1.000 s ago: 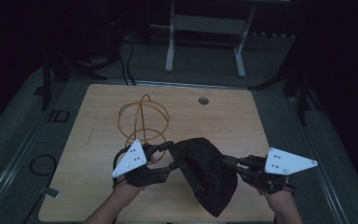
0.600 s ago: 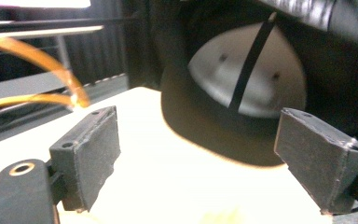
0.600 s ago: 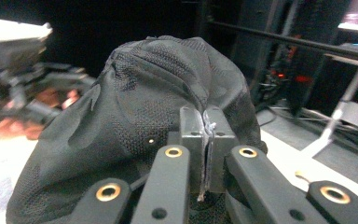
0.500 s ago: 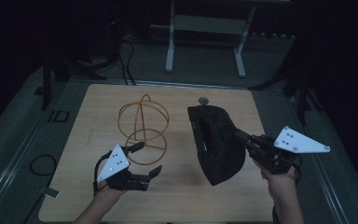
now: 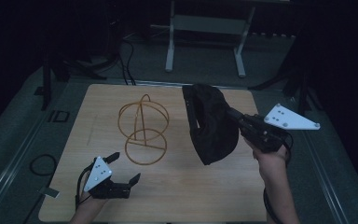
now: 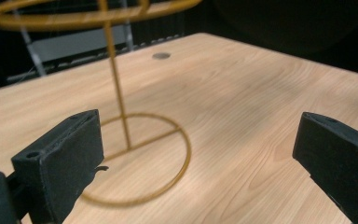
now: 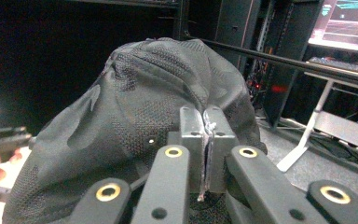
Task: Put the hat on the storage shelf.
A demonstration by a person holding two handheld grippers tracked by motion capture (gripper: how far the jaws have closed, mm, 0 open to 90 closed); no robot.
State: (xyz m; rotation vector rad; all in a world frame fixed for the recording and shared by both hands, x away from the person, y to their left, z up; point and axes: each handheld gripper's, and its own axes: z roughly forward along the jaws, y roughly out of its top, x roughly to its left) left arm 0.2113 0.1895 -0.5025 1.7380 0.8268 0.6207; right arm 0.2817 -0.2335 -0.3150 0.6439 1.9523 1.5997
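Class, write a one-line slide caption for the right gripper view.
Right gripper shut on a black cap, lifted before dark racks.

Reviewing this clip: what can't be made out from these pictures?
- Black cap: its inside and any logo stay hidden, dark fabric in dim light, high view.
- Right tongs: the shut jaws cover the pinched fabric edge, right gripper view.
- Wire stand: its top is cut off by the upper edge and blurred, left gripper view.
- Left tongs: the tips are small and dark, high view.

A light wooden table (image 5: 177, 196) carries a gold wire stand (image 5: 142, 130) near its middle
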